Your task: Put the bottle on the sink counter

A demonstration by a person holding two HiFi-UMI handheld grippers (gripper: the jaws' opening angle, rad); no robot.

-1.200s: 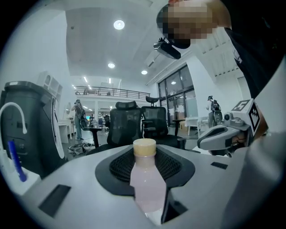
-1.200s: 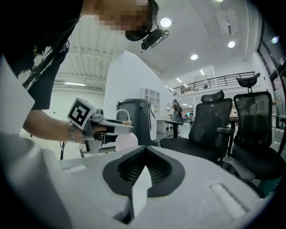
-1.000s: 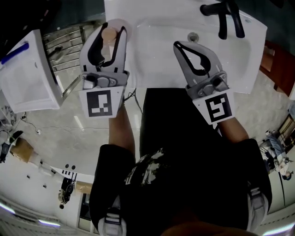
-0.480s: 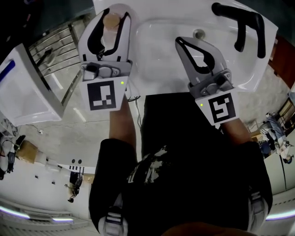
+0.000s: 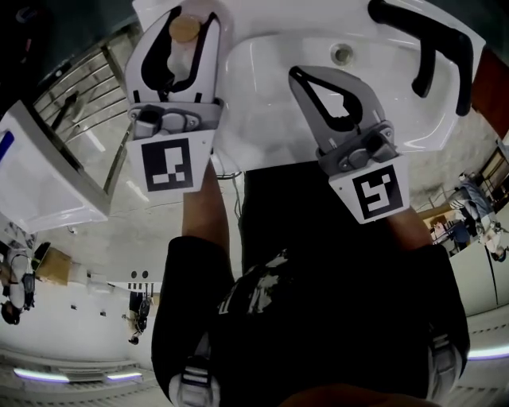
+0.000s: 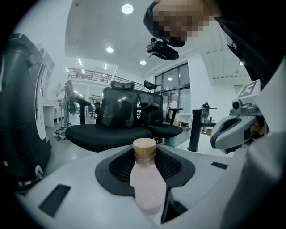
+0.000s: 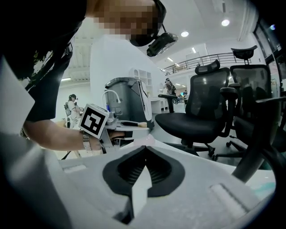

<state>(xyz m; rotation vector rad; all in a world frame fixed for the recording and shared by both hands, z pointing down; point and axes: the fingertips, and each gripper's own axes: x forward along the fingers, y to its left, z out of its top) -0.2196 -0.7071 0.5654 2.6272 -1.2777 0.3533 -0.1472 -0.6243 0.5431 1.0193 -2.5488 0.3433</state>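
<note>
A small pale pink bottle with a tan cap [image 5: 184, 29] stands upright between the jaws of my left gripper [image 5: 189, 22], which is shut on it. It hangs over the left part of the white sink counter [image 5: 238, 127]. In the left gripper view the bottle [image 6: 146, 183] fills the gap between the grey jaws. My right gripper [image 5: 297, 74] is over the basin, shut and empty. Its tips meet in the right gripper view [image 7: 144, 151].
A black faucet [image 5: 429, 44] arches over the basin's far right, with the drain [image 5: 343, 54] beside it. A white box-like unit [image 5: 44, 179] and a metal rack [image 5: 83, 107] stand left of the sink. Black office chairs [image 6: 117, 117] stand beyond.
Both grippers have sunk toward the sink. The left one, still with the bottle in it, has moved further over the counter's left side. The right stays shut above the basin.
</note>
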